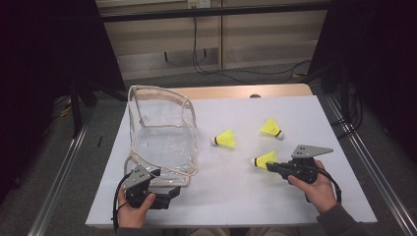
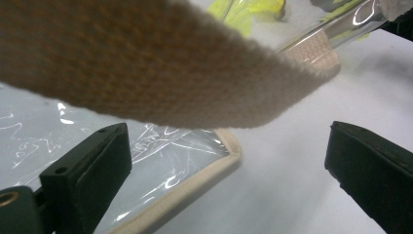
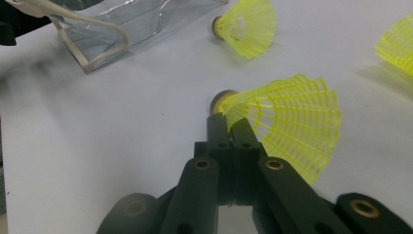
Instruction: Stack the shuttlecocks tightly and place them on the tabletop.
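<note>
High view, right gripper (image 1: pixel 273 167): jaws clenched on the net skirt of the near birdie (image 1: pixel 264 160), likely to lift it and carry it over to the bag.
High view, near birdie: low on the white table (image 1: pixel 295 206), right of the middle, cork tip pointing left.
High view, other birdies: middle birdie (image 1: pixel 225 139) and far birdie (image 1: pixel 272 128) lying loose on the table, well apart from the bag, not yet picked.
High view, bag (image 1: pixel 162 137): clear plastic with tan edges, standing open at the left, ready to take the birdies.
High view, left gripper (image 1: pixel 172 193): just by the bag's near bottom corner, likely to keep the bag from sliding.
Left gripper view, jaws: released, wide apart, nothing pinched between.
Left gripper view, strap (image 2: pixel 160 73): tan, woven, hanging blurry above the jaws; bag's tan edge just under.
Right gripper view, near birdie (image 3: pixel 287 122): bright yellow net skirt like a fan, dark round tip; skirt edge squeezed flat between the shut jaws.
Right gripper view, bag (image 3: pixel 112 29): far off at the top left, with the middle birdie (image 3: pixel 246 27) beside.
</note>
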Motion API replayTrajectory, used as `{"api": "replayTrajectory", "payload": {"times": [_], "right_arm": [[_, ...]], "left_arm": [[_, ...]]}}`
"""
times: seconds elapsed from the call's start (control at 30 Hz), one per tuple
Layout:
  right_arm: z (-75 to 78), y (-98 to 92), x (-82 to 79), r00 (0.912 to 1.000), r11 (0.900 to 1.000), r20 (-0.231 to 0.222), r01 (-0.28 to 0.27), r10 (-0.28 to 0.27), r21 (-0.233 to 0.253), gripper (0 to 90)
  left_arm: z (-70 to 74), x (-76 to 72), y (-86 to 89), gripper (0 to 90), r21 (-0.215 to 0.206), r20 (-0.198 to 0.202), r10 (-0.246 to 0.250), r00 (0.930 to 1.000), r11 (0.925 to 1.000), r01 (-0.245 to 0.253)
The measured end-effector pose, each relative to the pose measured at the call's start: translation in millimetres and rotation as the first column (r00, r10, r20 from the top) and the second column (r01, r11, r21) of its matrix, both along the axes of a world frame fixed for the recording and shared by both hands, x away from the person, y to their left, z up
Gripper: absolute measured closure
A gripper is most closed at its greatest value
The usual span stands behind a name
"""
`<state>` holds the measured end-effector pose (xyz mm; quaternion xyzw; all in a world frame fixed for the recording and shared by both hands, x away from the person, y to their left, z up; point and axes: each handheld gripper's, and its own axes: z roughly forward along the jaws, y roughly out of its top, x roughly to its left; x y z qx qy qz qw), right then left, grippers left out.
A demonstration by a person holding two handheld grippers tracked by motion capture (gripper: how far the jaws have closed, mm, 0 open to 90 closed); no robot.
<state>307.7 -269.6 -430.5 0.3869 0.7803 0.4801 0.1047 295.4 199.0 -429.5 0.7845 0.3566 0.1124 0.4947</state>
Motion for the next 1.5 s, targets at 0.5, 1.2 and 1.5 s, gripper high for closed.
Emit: {"api": "replayTrajectory", "payload": {"times": [0.5, 1.2, 1.5], "right_arm": [[6.6, 0.8, 12.2, 0.9999, 1.000, 0.012, 0.010, -0.010, -0.004, 90.0], [11.0, 4.1, 25.3, 0.9995, 1.000, 0.021, 0.025, -0.025, -0.007, 90.0], [12.9, 11.0, 31.9, 0.9993, 1.000, 0.026, 0.025, -0.025, -0.010, 90.0]], "left_arm": [[-0.2, 0.2, 0.3, 3.1, -0.003, 0.001, -0.003, 1.0000, 1.0000, 0.003], [0.3, 0.5, 0.9, 3.0, -0.002, 0.003, -0.003, 1.0000, 1.0000, 0.003], [0.4, 0.5, 1.1, 3.1, -0.006, 0.008, 0.003, 1.0000, 1.0000, -0.003]]}}
